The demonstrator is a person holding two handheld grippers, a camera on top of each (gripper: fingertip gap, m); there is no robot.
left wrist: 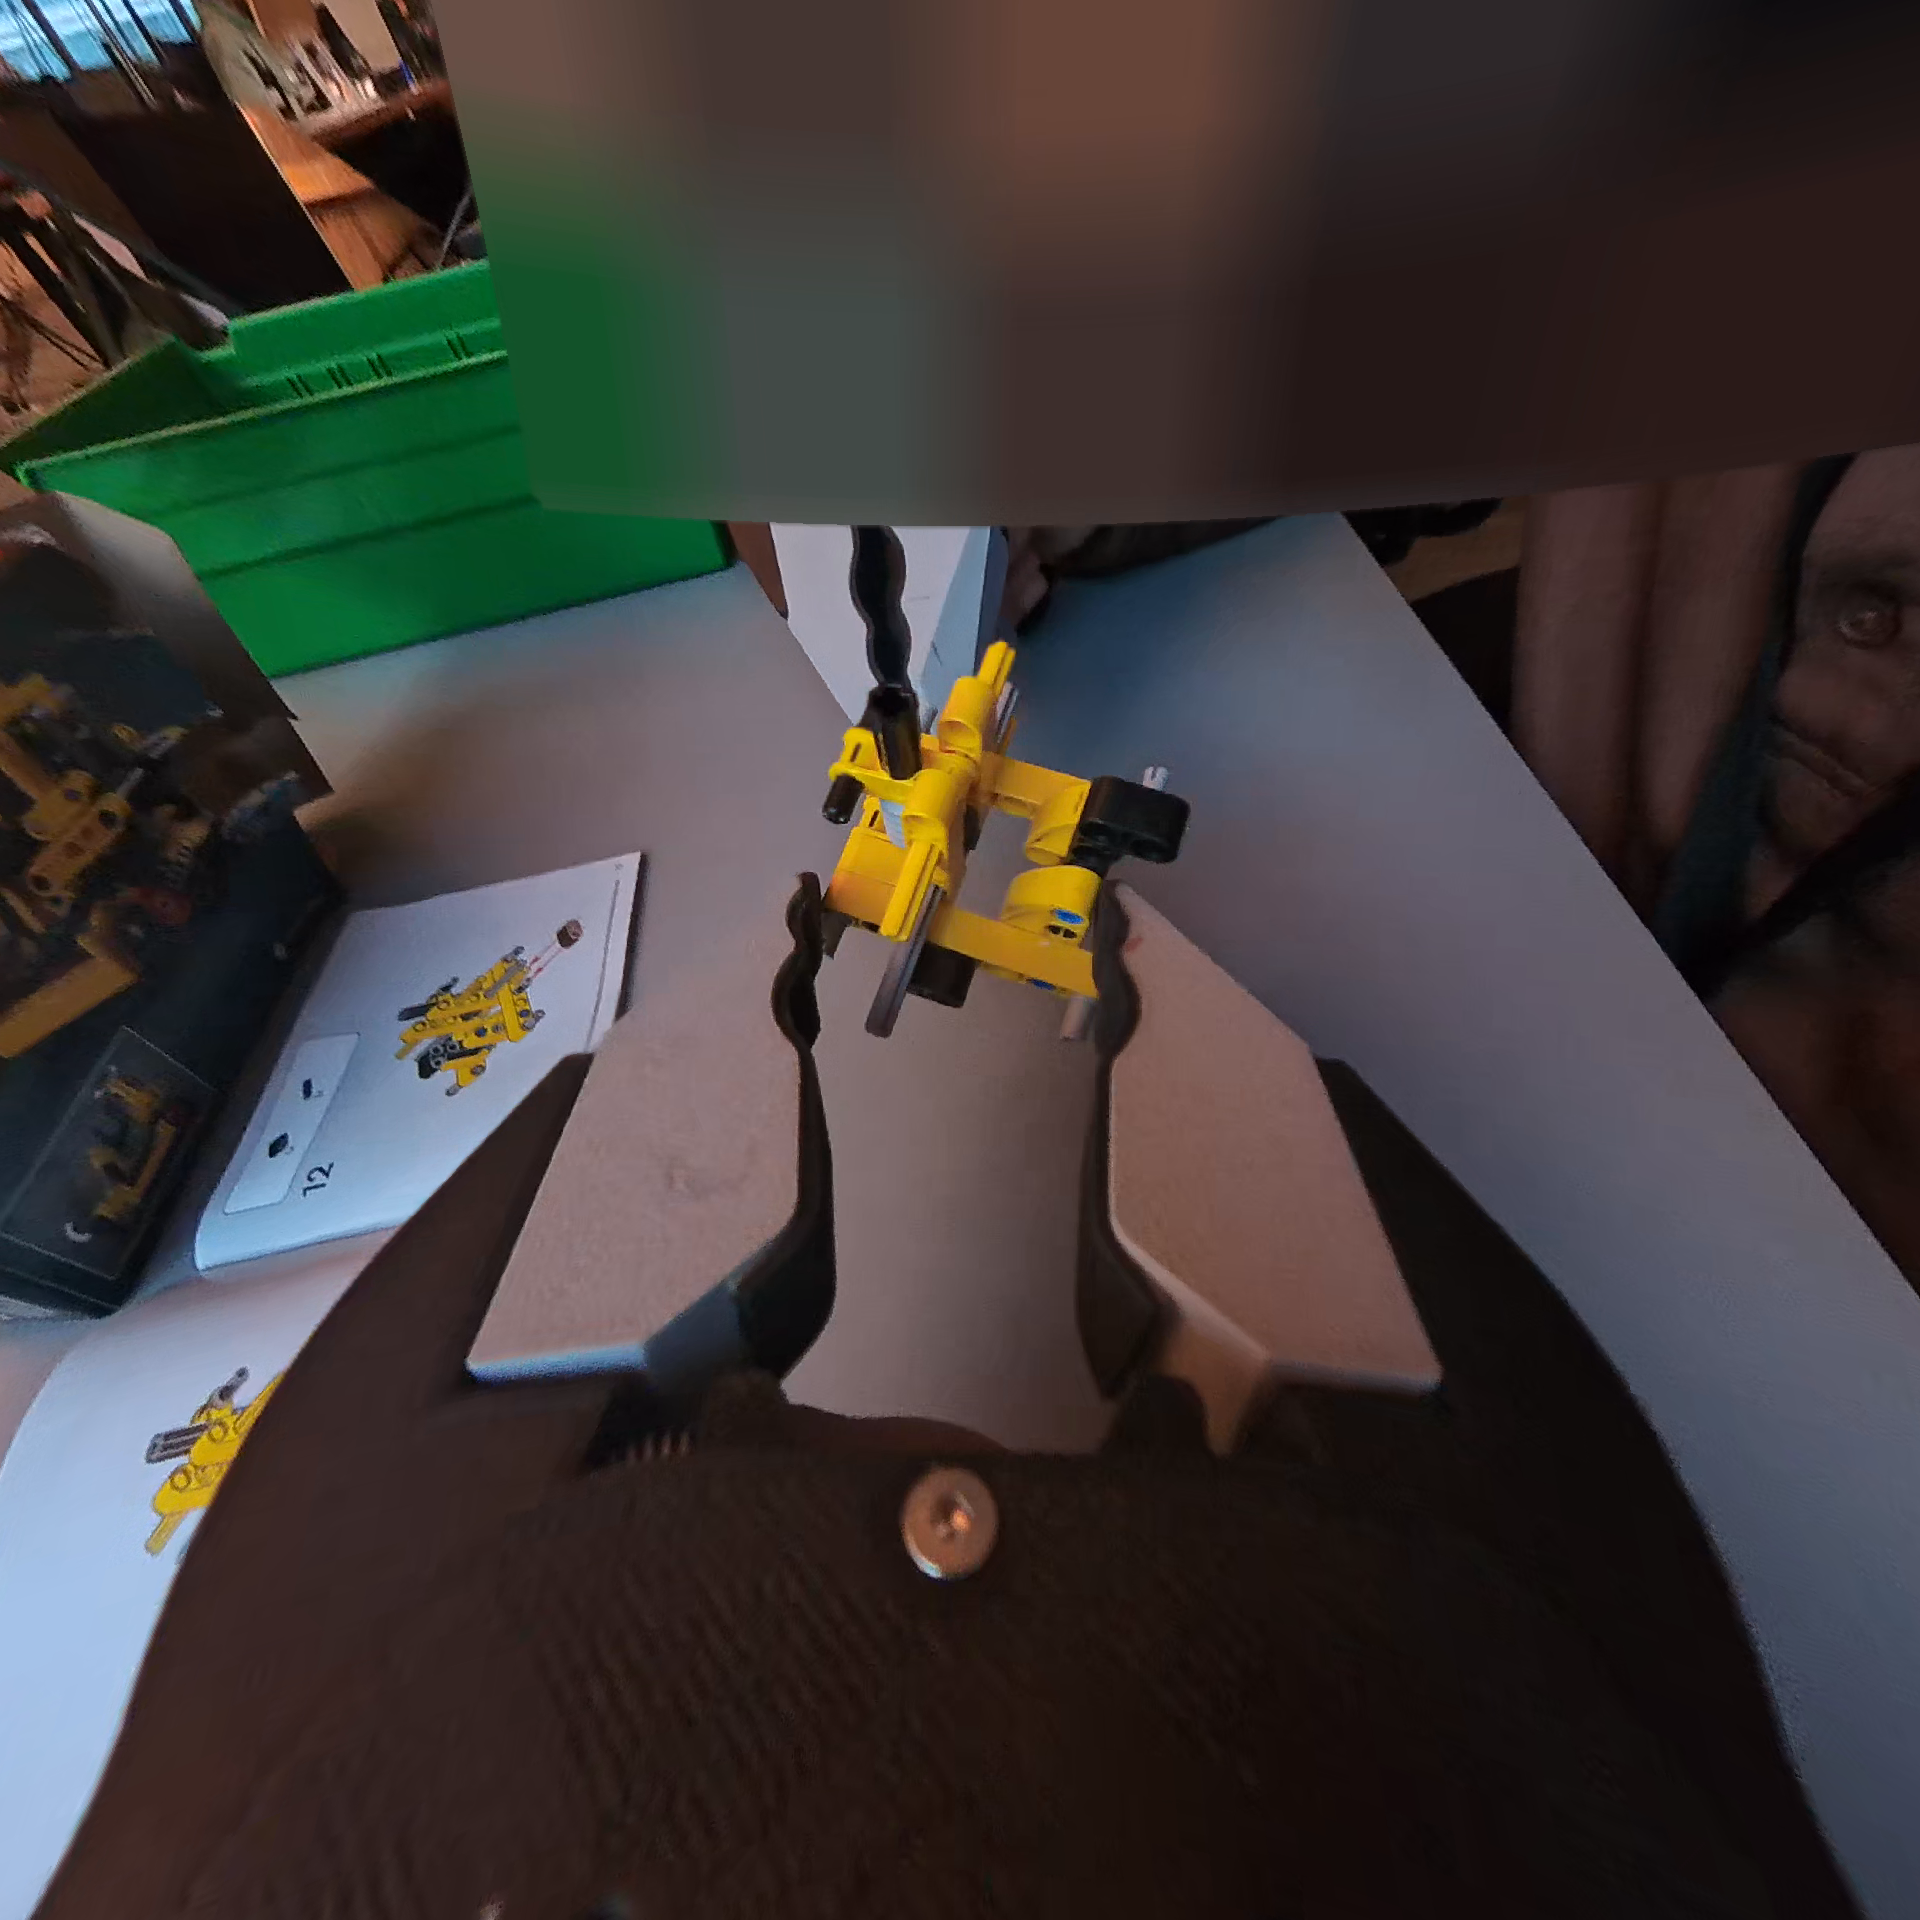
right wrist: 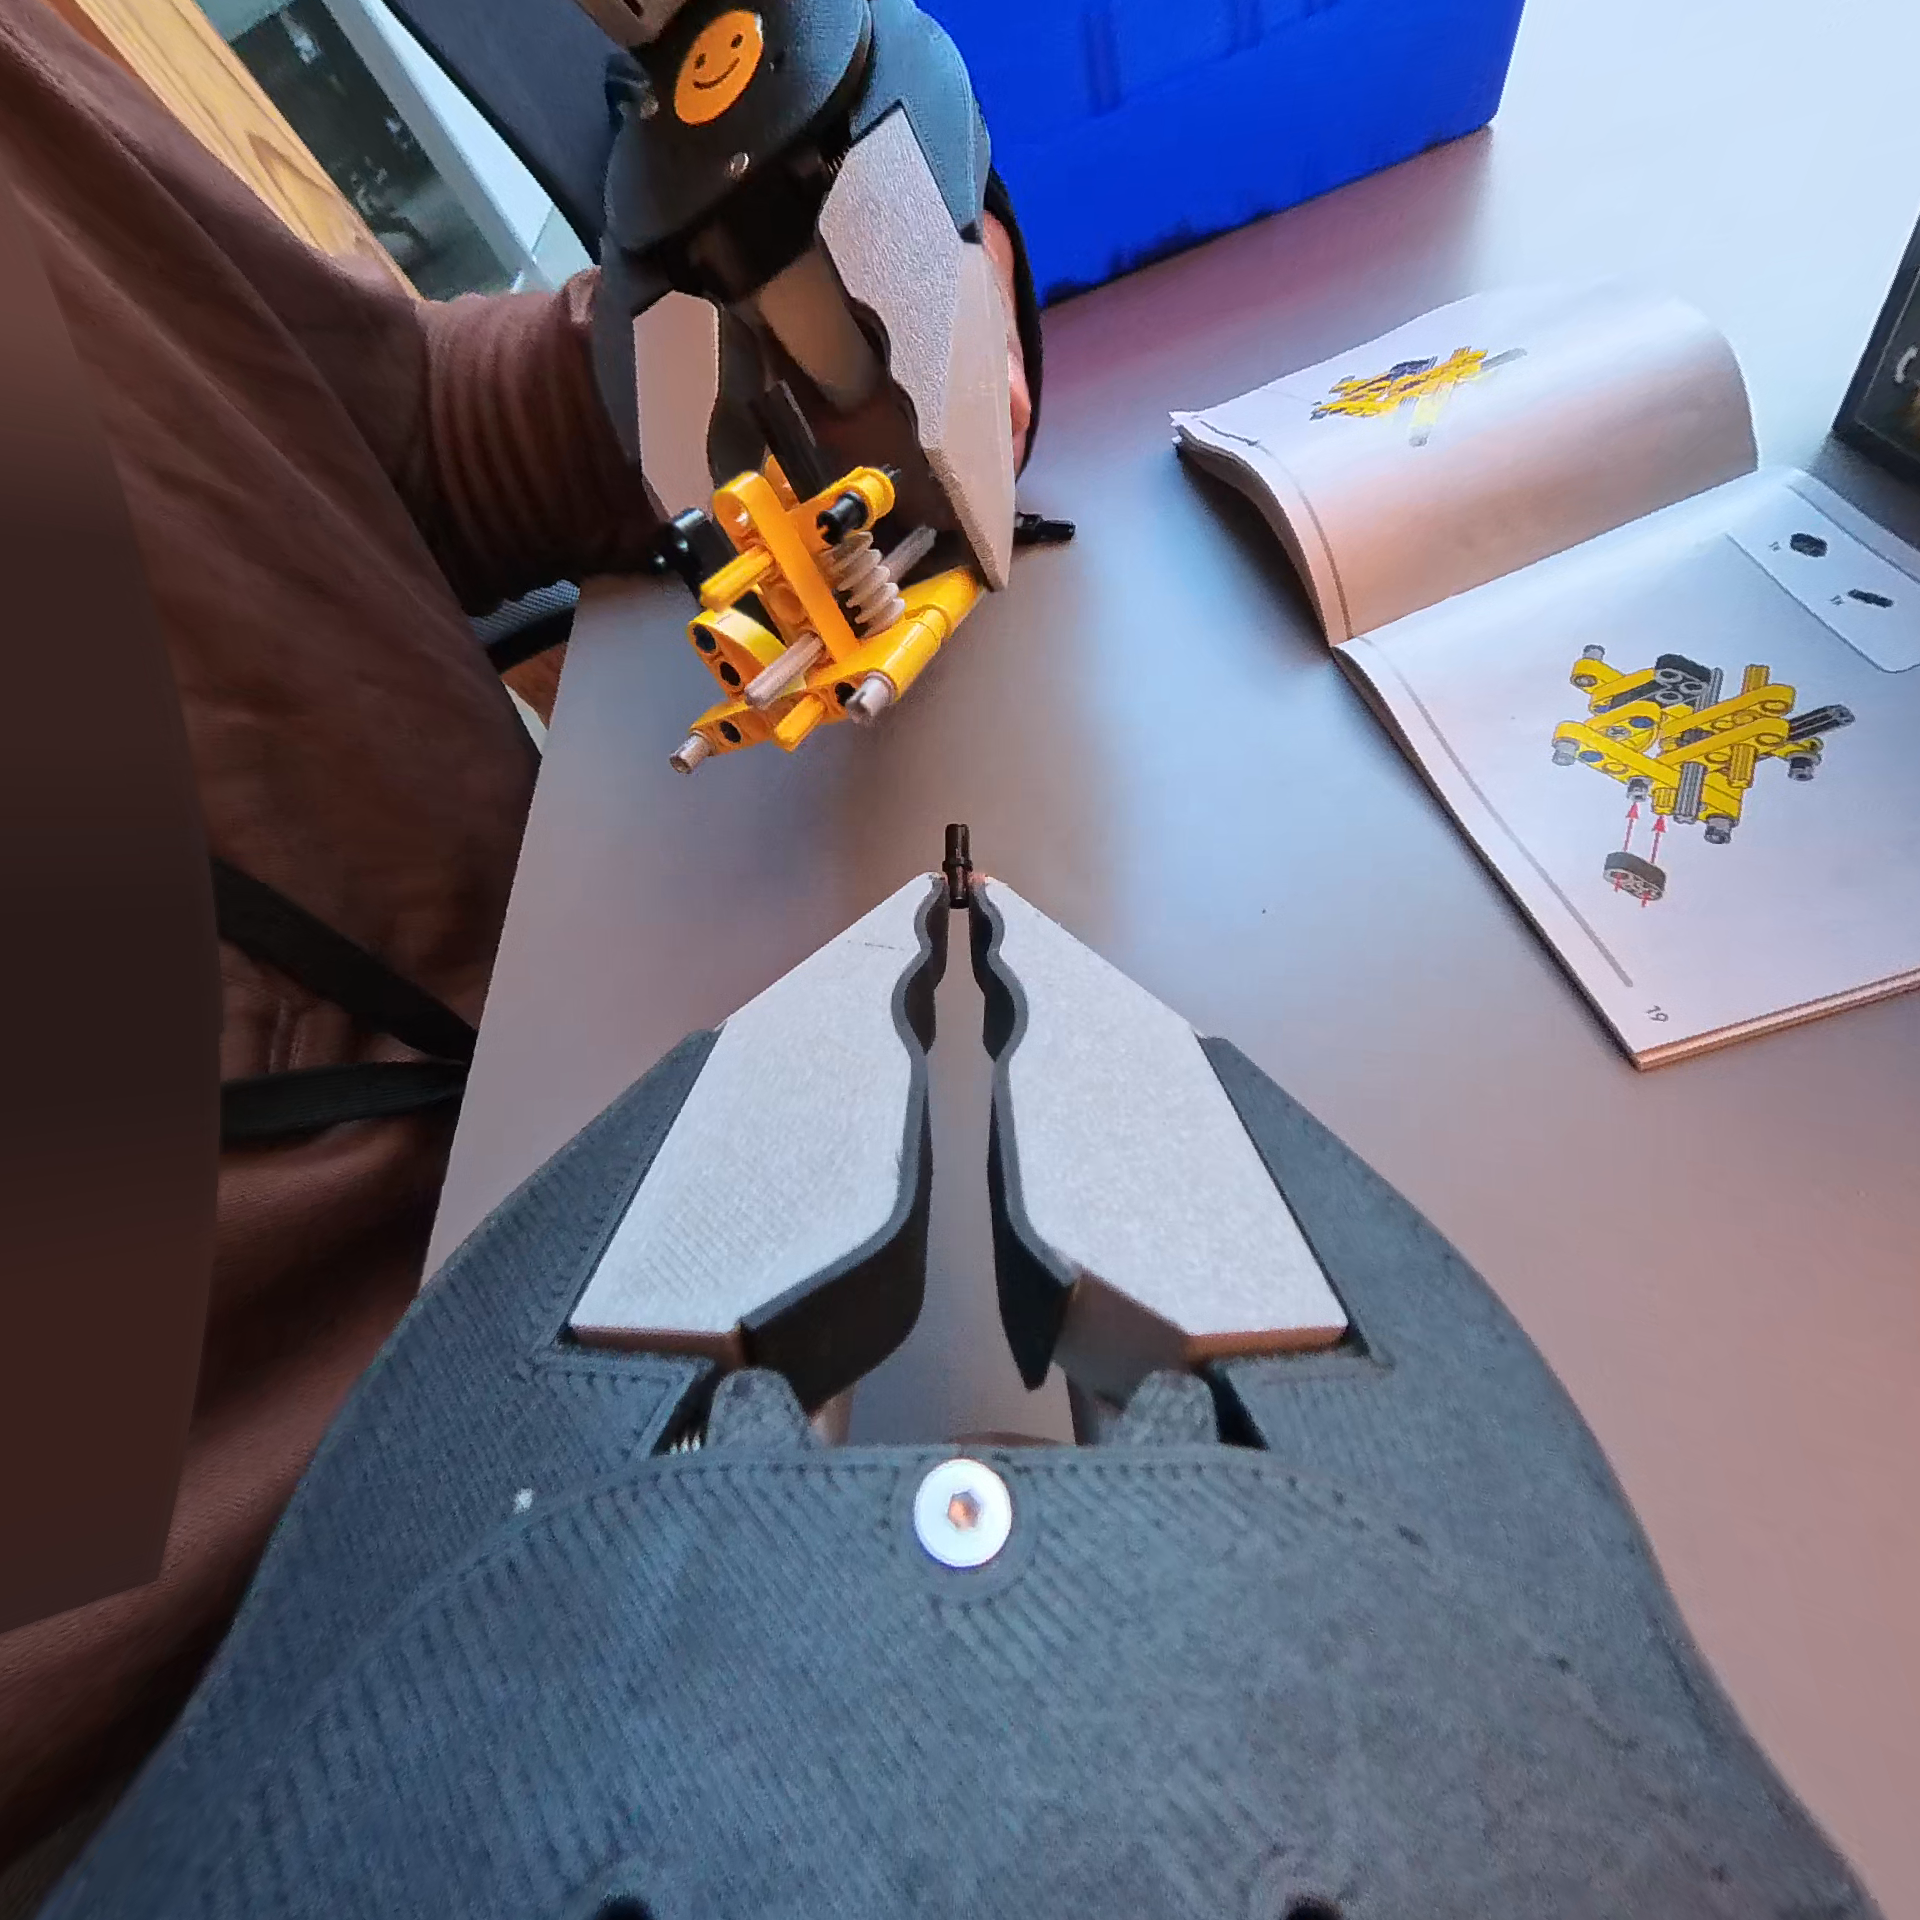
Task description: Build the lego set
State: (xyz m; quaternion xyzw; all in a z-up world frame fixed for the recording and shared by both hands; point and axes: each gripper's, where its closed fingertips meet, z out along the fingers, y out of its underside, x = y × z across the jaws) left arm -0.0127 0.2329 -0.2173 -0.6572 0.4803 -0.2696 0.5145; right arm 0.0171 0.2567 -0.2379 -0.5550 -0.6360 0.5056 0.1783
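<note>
My left gripper [left wrist: 956,945] is shut on the yellow lego assembly [left wrist: 966,842] and holds it above the grey table [left wrist: 644,748]. In the right wrist view the left gripper [right wrist: 831,540] comes in from the top, with the assembly [right wrist: 810,623] tilted in its jaws. The assembly has a tan worm gear and grey axles. My right gripper [right wrist: 956,896] is shut on a small black pin [right wrist: 956,847] that sticks out past its tips. The pin points toward the assembly, a short way from it. In the left wrist view the pin [left wrist: 891,727] and a right fingertip [left wrist: 883,613] appear just behind the assembly's top left.
An open instruction booklet [right wrist: 1662,727] lies on the table, also visible in the left wrist view [left wrist: 447,1039]. The dark set box [left wrist: 114,883] stands beside it. A green bin [left wrist: 364,488] and a blue bin [right wrist: 1195,125] sit at the back. A person's brown sleeve [right wrist: 312,520] is close. There is about 5 cm between the tips of the two grippers.
</note>
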